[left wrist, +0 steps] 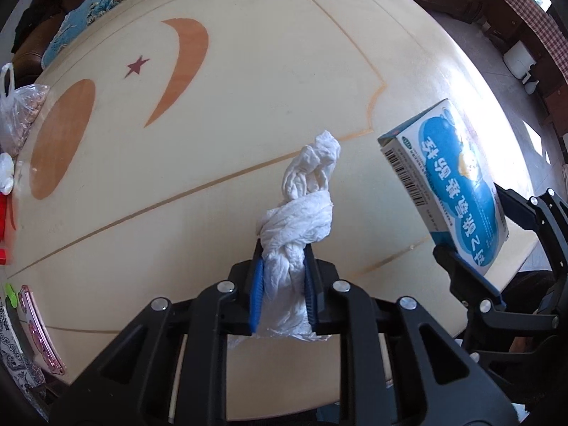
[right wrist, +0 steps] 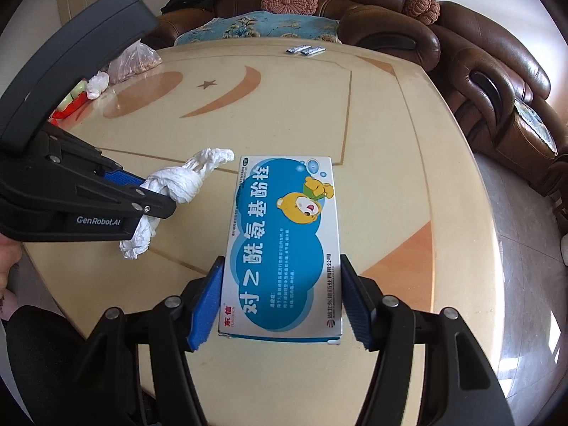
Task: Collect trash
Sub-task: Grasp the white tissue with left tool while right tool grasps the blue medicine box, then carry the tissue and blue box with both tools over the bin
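Note:
My left gripper (left wrist: pixel 284 259) is shut on a twisted white tissue (left wrist: pixel 301 213) and holds it above the cream table (left wrist: pixel 248 71). The tissue sticks out past the fingertips. It also shows in the right wrist view (right wrist: pixel 177 184), held by the left gripper (right wrist: pixel 156 198). My right gripper (right wrist: pixel 282 277) is shut on a blue and white medicine box (right wrist: pixel 284 248) with a cartoon bear, held above the table's near edge. The box also shows in the left wrist view (left wrist: pixel 451 184), at the right.
Two small silver sachets (right wrist: pixel 307 49) lie at the table's far edge. A plastic bag of nuts (right wrist: pixel 133 60), a small white wad (right wrist: pixel 97 83) and red items (right wrist: pixel 67 108) sit at the far left. A pink phone (left wrist: pixel 39 330) lies near the left edge. Brown sofas (right wrist: pixel 497 88) surround the table.

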The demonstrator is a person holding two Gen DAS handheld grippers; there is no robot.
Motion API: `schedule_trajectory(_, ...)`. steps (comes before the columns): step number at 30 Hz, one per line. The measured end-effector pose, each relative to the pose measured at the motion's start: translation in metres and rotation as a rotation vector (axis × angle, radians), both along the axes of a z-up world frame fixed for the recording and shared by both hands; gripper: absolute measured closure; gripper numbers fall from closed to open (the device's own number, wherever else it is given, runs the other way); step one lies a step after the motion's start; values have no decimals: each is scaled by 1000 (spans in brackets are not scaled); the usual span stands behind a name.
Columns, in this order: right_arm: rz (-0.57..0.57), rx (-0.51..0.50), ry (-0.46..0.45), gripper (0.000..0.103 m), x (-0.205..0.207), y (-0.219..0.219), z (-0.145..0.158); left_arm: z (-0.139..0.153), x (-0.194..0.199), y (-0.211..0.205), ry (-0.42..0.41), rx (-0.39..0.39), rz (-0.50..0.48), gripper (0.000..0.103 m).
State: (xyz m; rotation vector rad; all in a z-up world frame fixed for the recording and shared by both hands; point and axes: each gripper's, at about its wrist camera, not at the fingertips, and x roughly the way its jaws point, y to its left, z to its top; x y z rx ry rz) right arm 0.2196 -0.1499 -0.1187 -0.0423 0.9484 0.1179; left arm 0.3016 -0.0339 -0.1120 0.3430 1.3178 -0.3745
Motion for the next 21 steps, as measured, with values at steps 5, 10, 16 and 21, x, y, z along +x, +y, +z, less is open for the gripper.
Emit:
schedule_trajectory(5,-14,12,-89,43,-20,-6,42,30,-35,-2,-122,-4,48,83)
schedule_trajectory(10,-13,12,-183,43,-54,-7,86,70,-83,10,-248,-40,105,83)
schedule_trajectory(16,-12,9,-259,43,-100,-7,121,103,-138,11,-353,-82,149,83)
schedule_trajectory(21,-12,3,-292,43,-139,-6,136,111,-169,15,-383,-107,136,83)
